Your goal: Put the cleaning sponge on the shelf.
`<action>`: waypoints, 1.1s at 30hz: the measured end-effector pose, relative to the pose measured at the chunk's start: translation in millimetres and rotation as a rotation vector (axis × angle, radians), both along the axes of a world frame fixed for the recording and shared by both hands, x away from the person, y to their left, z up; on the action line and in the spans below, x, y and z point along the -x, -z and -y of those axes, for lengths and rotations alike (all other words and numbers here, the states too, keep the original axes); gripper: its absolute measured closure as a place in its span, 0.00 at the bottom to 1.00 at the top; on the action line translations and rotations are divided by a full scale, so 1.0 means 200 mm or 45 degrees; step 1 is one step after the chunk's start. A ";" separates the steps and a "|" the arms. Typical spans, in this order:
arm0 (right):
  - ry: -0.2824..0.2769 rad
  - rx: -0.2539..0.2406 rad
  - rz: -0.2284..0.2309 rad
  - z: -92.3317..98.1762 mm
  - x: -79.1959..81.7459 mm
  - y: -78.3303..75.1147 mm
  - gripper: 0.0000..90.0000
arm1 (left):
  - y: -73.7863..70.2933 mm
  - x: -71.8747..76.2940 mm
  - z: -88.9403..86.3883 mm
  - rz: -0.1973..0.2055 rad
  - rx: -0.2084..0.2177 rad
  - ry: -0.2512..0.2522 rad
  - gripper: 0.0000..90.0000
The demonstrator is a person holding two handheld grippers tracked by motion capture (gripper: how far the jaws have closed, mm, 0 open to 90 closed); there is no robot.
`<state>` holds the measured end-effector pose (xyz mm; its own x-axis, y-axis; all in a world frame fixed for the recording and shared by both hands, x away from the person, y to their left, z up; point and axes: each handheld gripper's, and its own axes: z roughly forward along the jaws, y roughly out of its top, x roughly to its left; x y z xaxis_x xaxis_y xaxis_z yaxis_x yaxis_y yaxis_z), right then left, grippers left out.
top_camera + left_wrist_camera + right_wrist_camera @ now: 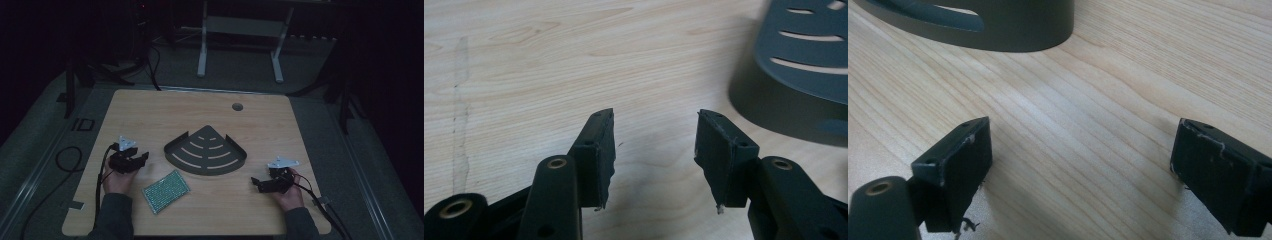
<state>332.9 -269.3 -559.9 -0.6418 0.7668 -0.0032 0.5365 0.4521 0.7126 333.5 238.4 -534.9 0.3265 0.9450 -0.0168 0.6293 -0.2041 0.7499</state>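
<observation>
Left gripper (140,159) and right gripper (257,183) rested wide open and empty, flanking a dark grey slotted fan-shaped metal tray (206,150) on a light wooden table (150,110).

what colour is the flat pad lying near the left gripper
Green, with a fine grid of pale dots, on the sponge pad; it shows best in the high view.

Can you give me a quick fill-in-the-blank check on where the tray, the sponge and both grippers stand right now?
1. The dark fan-shaped tray lies on the wooden table between the two ____.
2. The green sponge lies nearer the ____ gripper.
3. The right gripper has its jaws ____, with nothing between them.
4. The slots in the tray are ____ in shape.

Missing words: grippers; left; open; curved
</observation>
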 end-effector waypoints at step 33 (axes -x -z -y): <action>0.002 -0.001 0.001 0.00 0.00 0.00 0.11 | -0.17 0.22 0.24 -0.154 0.018 0.519 0.77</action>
<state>332.9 -269.4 -559.9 -0.6407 0.7678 -0.0029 0.5368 0.4506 0.7133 289.9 189.5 -500.0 0.6683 0.7384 -0.0901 0.5831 -0.4447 0.6799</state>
